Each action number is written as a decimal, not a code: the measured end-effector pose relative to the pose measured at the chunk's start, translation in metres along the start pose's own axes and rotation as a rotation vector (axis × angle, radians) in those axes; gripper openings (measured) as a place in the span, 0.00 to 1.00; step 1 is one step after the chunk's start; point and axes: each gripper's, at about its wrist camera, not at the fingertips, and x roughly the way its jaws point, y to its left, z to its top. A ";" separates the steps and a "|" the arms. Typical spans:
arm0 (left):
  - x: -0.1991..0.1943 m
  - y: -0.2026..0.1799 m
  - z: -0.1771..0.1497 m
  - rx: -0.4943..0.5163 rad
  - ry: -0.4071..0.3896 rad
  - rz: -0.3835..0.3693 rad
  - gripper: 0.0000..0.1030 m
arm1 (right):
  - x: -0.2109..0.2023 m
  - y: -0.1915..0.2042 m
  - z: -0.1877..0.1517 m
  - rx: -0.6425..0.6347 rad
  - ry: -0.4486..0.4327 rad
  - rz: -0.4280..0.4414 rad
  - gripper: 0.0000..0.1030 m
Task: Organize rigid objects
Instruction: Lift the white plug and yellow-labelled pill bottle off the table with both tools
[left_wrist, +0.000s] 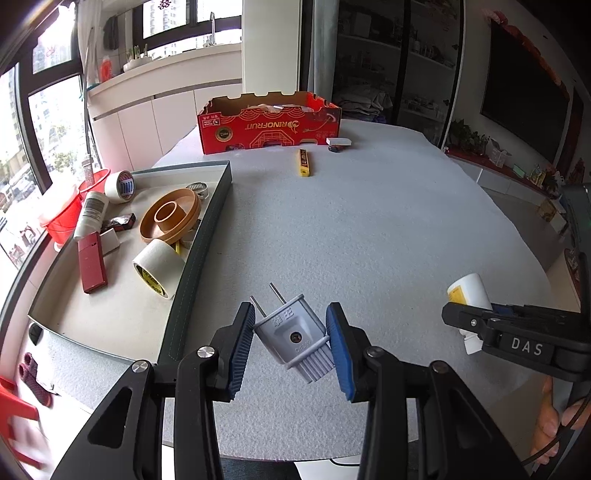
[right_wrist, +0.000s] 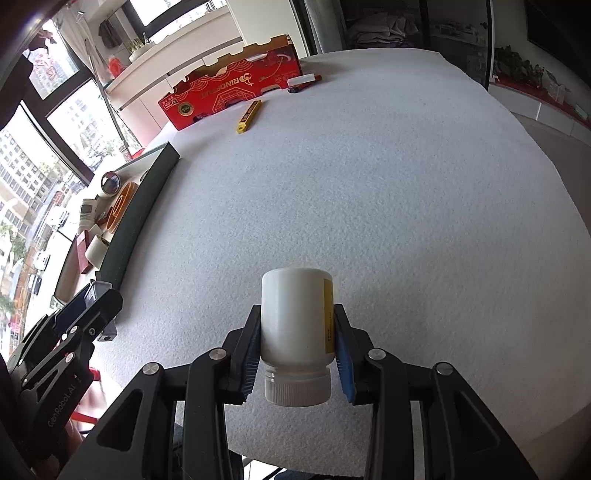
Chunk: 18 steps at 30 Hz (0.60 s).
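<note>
Plug (left_wrist: 291, 334) pinched in the left gripper (left_wrist: 291, 332), bottle (right_wrist: 297, 317) clamped in the right gripper (right_wrist: 297, 354), tray (left_wrist: 199, 236) far left.

A grey plastic two-pin plug (left_wrist: 291, 334) sits low in the centre of the left wrist view, tilted, its two metal pins pointing up and to the left, its ribbed tail down and to the right. Blue ribbed pads (left_wrist: 242, 349) press it from both sides.

A white plastic bottle with a yellow label strip (right_wrist: 297, 321) stands inverted in the lower centre of the right wrist view, its ribbed white screw cap at the bottom, flat base up. Blue pads (right_wrist: 343, 363) clamp its sides near the neck. In the left wrist view the same bottle (left_wrist: 469, 291) shows at the right edge.
</note>
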 end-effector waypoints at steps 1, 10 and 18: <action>0.000 0.001 0.000 -0.001 0.000 0.001 0.42 | 0.000 0.002 0.000 -0.003 0.001 0.003 0.36; -0.002 -0.002 -0.002 0.012 -0.002 0.014 0.42 | 0.005 0.012 -0.007 -0.024 0.025 0.022 0.36; -0.001 -0.002 -0.002 0.009 0.005 0.017 0.42 | 0.007 0.013 -0.006 -0.024 0.027 0.020 0.36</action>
